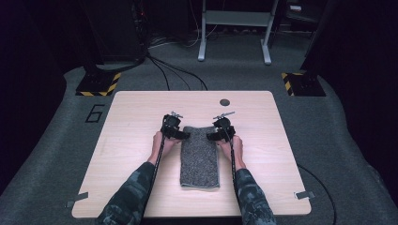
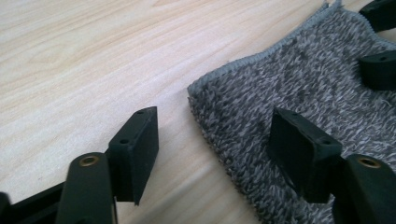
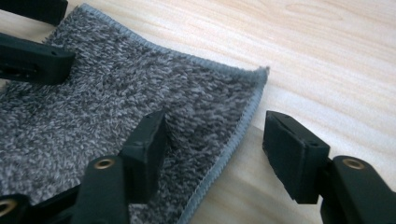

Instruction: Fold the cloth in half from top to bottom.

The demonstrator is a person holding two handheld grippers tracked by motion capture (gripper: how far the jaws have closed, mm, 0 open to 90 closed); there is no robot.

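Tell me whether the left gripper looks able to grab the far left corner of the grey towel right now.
Probably yes: the left gripper straddles the grey towel edge by that corner, jaws apart, nothing in between.

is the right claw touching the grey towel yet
Cannot tell. In the right gripper view the right claw straddles the towel's stitched side edge, one jaw over the pile, one over the table, but no contact or gap shows plainly.

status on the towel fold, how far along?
Done: grey towel already lies as a narrow folded strip on the table. In hand: left gripper and right gripper each straddle a far corner, jaws open, not clamped. Left: probably grip and fold toward the person.
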